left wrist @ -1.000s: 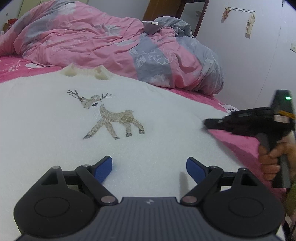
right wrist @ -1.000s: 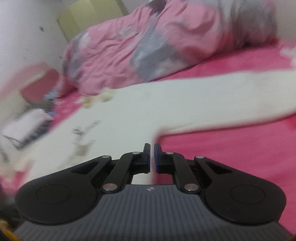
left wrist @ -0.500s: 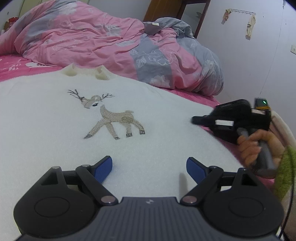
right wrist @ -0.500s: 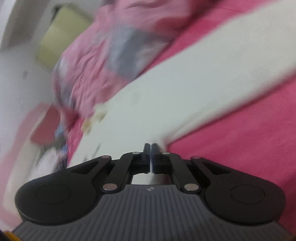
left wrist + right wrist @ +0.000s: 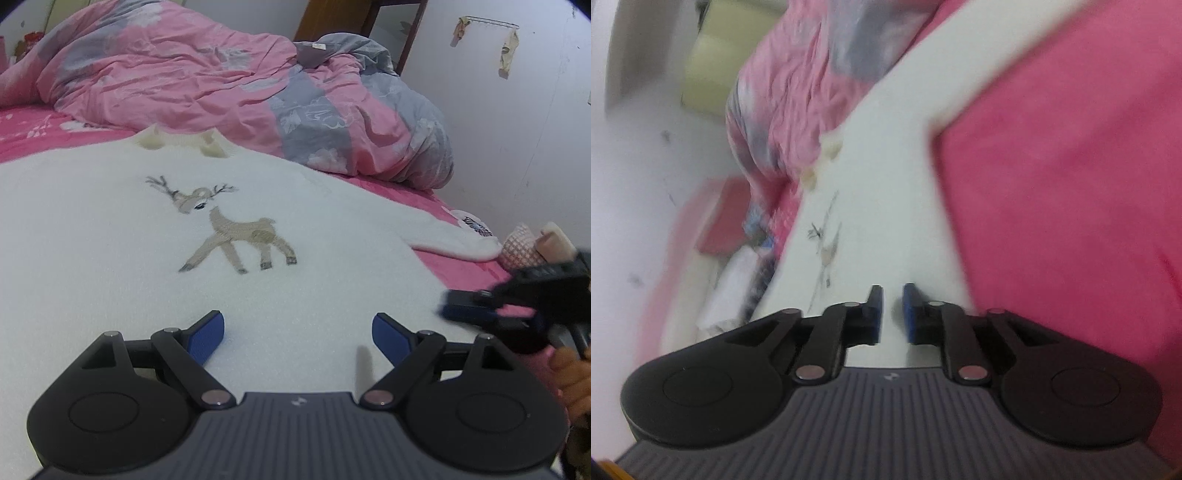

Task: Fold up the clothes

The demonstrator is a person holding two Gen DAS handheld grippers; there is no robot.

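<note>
Sweater (image 5: 110, 266) beside rumpled duvet (image 5: 229, 85)

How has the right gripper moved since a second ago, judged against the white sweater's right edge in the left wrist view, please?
Yes. The right gripper has dropped lower and nearer along the white sweater's right edge, its jaws now opening with nothing between them.

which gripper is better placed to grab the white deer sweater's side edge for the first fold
Right, probably. The right gripper sits at the white deer sweater's edge by the pink sheet, jaws opening, nothing between them. The left gripper hangs open over mid-fabric.
</note>
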